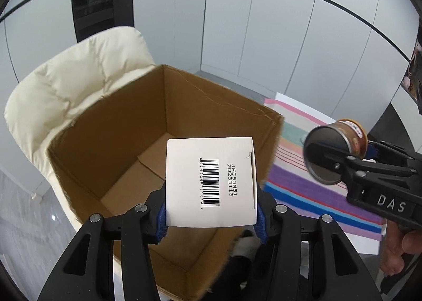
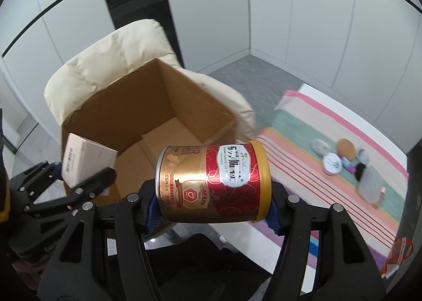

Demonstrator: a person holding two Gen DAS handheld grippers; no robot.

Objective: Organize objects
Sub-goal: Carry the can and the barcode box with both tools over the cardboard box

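An open cardboard box [image 1: 110, 132] stands on a cream padded chair; its inside looks bare. My left gripper [image 1: 211, 219] is shut on a white carton with a barcode [image 1: 211, 182] and holds it above the box's near side. The carton [image 2: 84, 161] and left gripper [image 2: 79, 182] also show in the right wrist view, at the box's left rim [image 2: 184, 95]. My right gripper [image 2: 213, 211] is shut on a red and gold can [image 2: 213, 182], held sideways just right of the box. In the left wrist view the can [image 1: 335, 150] shows its dark bottom.
A cream padded chair [image 2: 118, 56] holds the box. A table to the right has a striped cloth [image 2: 303, 127] with several small items: a white round tin [image 2: 332, 164], an orange-brown round thing [image 2: 345, 147], a clear plastic piece [image 2: 370, 186]. White wall panels stand behind.
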